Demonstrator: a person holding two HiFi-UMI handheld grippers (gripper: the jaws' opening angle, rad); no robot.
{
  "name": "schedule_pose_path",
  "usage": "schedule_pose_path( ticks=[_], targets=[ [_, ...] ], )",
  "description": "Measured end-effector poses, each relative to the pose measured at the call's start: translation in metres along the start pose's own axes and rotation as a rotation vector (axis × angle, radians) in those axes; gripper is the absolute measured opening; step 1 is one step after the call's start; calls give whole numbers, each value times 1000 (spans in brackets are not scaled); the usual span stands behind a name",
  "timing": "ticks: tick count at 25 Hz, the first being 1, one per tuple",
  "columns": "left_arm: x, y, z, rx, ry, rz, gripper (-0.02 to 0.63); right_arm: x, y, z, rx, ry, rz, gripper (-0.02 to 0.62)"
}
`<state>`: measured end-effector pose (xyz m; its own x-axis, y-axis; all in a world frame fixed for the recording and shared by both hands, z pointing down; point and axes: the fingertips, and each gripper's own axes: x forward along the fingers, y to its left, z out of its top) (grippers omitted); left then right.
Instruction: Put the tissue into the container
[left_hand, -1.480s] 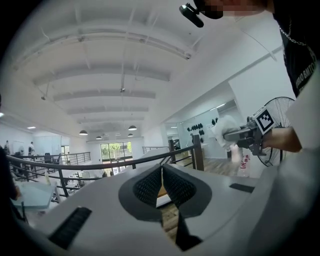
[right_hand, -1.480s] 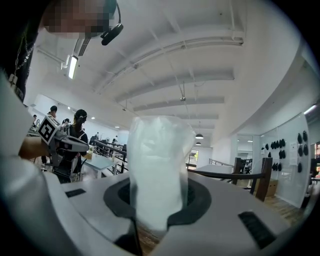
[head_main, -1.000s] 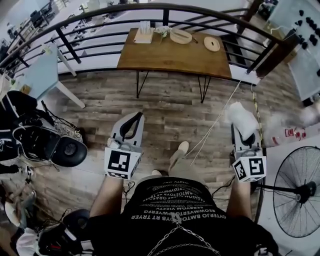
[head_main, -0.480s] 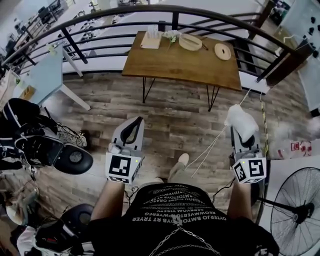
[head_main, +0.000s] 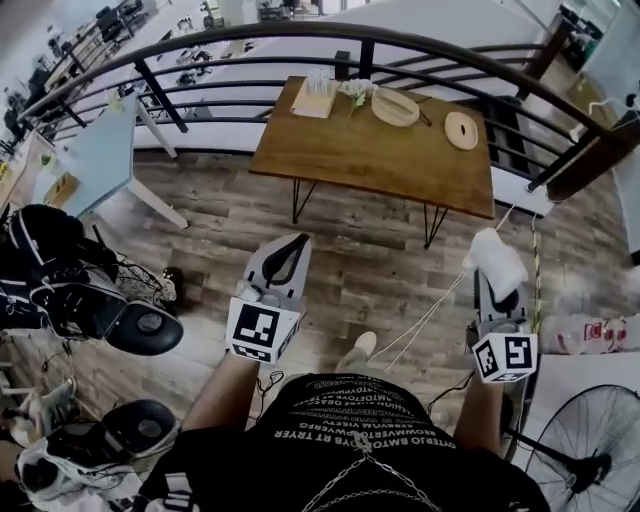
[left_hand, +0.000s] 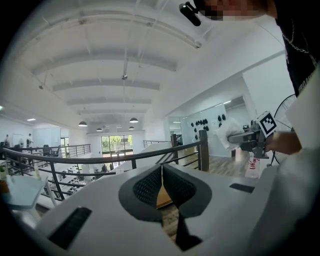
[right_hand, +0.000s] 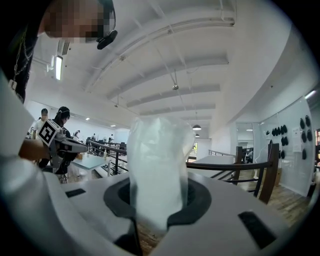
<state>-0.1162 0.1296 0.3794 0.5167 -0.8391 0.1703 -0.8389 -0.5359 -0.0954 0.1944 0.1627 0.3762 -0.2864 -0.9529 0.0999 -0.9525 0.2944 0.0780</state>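
Observation:
A white, soft tissue pack (head_main: 497, 262) stands up between the jaws of my right gripper (head_main: 499, 290), which is shut on it; in the right gripper view the tissue pack (right_hand: 159, 165) fills the gap of that gripper (right_hand: 159, 192). My left gripper (head_main: 283, 262) is shut and holds nothing; its pads (left_hand: 172, 186) meet in the left gripper view. Both grippers hover over the wood floor, short of a brown wooden table (head_main: 380, 150). At the table's far edge sit a pale box-like container (head_main: 316, 97), a woven tray (head_main: 395, 107) and a round lid (head_main: 461, 130).
A black railing (head_main: 300, 40) curves behind the table. Black bags and gear (head_main: 90, 300) lie on the floor at the left, beside a light-blue table (head_main: 100, 160). A floor fan (head_main: 590, 450) and bottles (head_main: 590, 330) are at the right. A white cable (head_main: 430, 310) crosses the floor.
Both grippers and the person have moved forward toward the wooden table, which now sits nearer. The right gripper still holds the tissue pack; the left stays shut.

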Motion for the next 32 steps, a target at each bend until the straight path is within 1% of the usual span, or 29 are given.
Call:
schedule_pose_path(
  ticks=[4,7,13,18,23,26,29,32],
  targets=[
    [35,3,3,21,23,16,31,27,-23,2,9,2,18,117],
    [57,-4,11,28,17,11,31,41,-42,8,2,-7,26,117],
    [91,-23,32,46,10,24,31,46,-86,14,5,-29,27,117],
    [125,-17,36,47,9,26,31,67,-113,9,12,-27,18,117],
    [143,-22,39,50,25,29,31,74,-138,11,22,-41,14,117],
    [153,-29,39,36,21,32,31,75,-150,6,29,-34,19,117],
    [152,-31,41,18,8,43,31,80,-150,8,12,-28,38,117],
    [147,-27,34,-5,13,63,31,88,-145,4,3,-17,63,117]
  ],
)
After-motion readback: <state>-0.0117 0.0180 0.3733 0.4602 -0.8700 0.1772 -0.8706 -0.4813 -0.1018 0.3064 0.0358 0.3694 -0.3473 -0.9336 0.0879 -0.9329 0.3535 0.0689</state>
